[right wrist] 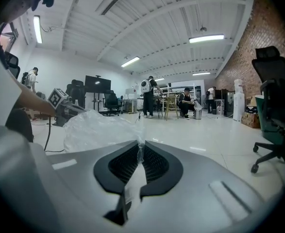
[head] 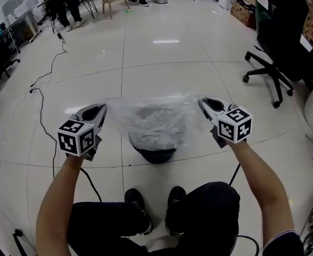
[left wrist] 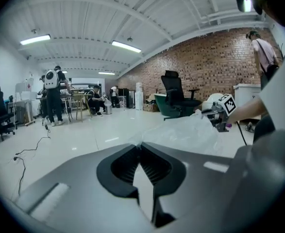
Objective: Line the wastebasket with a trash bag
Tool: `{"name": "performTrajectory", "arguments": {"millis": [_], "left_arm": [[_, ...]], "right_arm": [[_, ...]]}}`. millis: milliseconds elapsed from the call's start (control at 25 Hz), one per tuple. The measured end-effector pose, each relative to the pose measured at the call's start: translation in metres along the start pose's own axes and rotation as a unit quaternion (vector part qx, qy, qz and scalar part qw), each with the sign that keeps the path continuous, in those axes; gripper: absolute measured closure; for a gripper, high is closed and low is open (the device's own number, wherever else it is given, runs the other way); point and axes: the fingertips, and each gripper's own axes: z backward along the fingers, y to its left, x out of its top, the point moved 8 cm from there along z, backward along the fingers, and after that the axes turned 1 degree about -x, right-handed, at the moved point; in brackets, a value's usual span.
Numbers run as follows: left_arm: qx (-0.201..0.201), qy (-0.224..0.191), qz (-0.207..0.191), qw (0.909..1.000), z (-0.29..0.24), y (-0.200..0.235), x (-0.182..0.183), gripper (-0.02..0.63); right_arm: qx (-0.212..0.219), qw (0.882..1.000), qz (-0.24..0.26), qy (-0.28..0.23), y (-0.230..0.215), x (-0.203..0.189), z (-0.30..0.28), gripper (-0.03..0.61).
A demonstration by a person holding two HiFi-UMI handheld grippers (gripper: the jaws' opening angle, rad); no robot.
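Observation:
A clear plastic trash bag (head: pixel 155 119) hangs spread between my two grippers over a small black wastebasket (head: pixel 154 154) on the floor; the bag's lower part sags into the basket's mouth. My left gripper (head: pixel 101 110) is shut on the bag's left rim, and the film (left wrist: pixel 181 132) runs out from its closed tips (left wrist: pixel 141 144). My right gripper (head: pixel 202 102) is shut on the right rim, with a strip of film (right wrist: pixel 98 128) pinched between its pads (right wrist: pixel 140 147). Each gripper view shows the opposite gripper across the bag.
My feet (head: pixel 156 207) stand just behind the basket. A black office chair (head: pixel 281 41) stands at the right, cables (head: pixel 44 116) trail over the floor at the left. People and desks (head: pixel 65 4) are far off at the back left. White tiled floor lies around the basket.

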Motion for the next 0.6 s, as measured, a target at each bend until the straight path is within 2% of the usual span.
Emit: {"name": "performTrajectory", "arguments": {"millis": [280, 600], "left_arm": [[-0.003, 0.065, 0.014, 0.9978, -0.026, 0.009, -0.047, 0.603], [-0.013, 0.091, 0.028, 0.9954, -0.054, 0.011, -0.075, 0.603]], "right_arm": [[0.012, 0.999, -0.017, 0.039, -0.003, -0.042, -0.024, 0.577], [0.004, 0.997, -0.035, 0.065, -0.019, -0.073, -0.044, 0.575]]}}
